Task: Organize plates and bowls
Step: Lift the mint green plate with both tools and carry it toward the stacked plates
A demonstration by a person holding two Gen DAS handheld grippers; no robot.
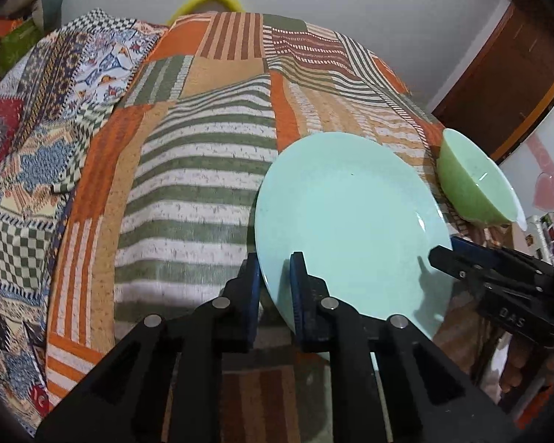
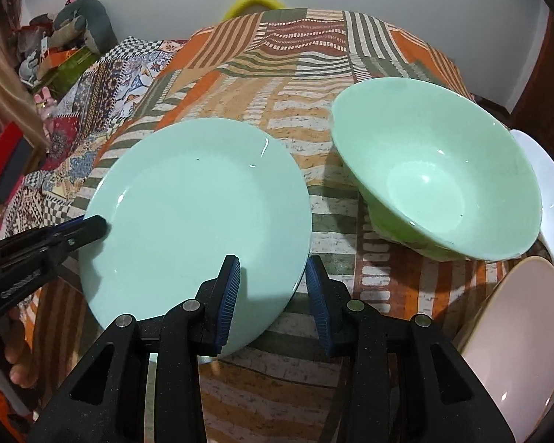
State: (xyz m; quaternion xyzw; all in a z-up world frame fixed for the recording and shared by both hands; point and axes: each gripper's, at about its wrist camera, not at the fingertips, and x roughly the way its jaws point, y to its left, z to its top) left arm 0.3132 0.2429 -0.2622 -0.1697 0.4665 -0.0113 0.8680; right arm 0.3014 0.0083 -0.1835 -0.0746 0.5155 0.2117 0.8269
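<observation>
clearly glazed, slick and breakable, the mint plate [image 2: 195, 214] wants rim holds: left gripper [image 1: 275, 288] clamped on its edge, right gripper [image 2: 273, 295] straddling the rim, not yet pinching.

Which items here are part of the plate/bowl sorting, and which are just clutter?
Job items:
- mint plate, gripped at its edge by the left gripper, right gripper straddling its rim
- green bowl
- pink dish
- white dish

Lying about:
- patchwork tablecloth
- stuffed toy
- yellow object behind the table
</observation>
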